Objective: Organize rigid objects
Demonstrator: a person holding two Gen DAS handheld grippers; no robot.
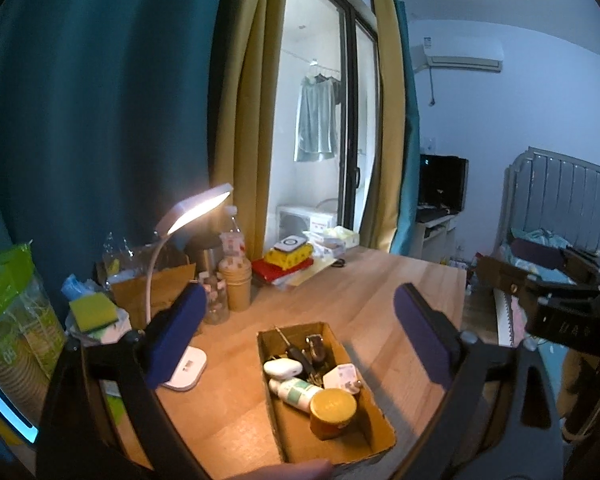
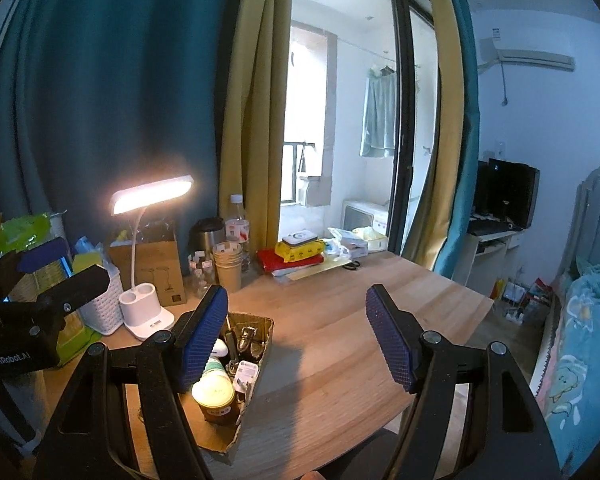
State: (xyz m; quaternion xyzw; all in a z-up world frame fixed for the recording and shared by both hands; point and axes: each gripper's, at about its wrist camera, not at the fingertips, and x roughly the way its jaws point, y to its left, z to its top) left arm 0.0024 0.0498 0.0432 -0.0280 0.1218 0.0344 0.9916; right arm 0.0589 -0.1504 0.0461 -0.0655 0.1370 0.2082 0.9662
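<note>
Both claws spread and empty – left gripper [image 1: 296, 328] wide above the cardboard box [image 1: 380, 436], right gripper [image 2: 296, 340] raised just right of it. Small things already packed inside: yellow-lidded jar [image 1: 333, 412], white bottle [image 1: 296, 392], plug [image 1: 342, 376]. Likely trouble – clipping the box wall on the next pass, tipping the jar, or knocking the lamp [image 1: 188, 368] beside it.

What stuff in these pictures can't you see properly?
- Box, right wrist view: its near left part is hidden behind the right gripper's left finger.
- Dark things at the back of the box, left wrist view: too small and jumbled to name.
- Jar label, both views: blurred, unreadable.
- Lamp base, left wrist view: partly hidden behind the left gripper's finger.
</note>
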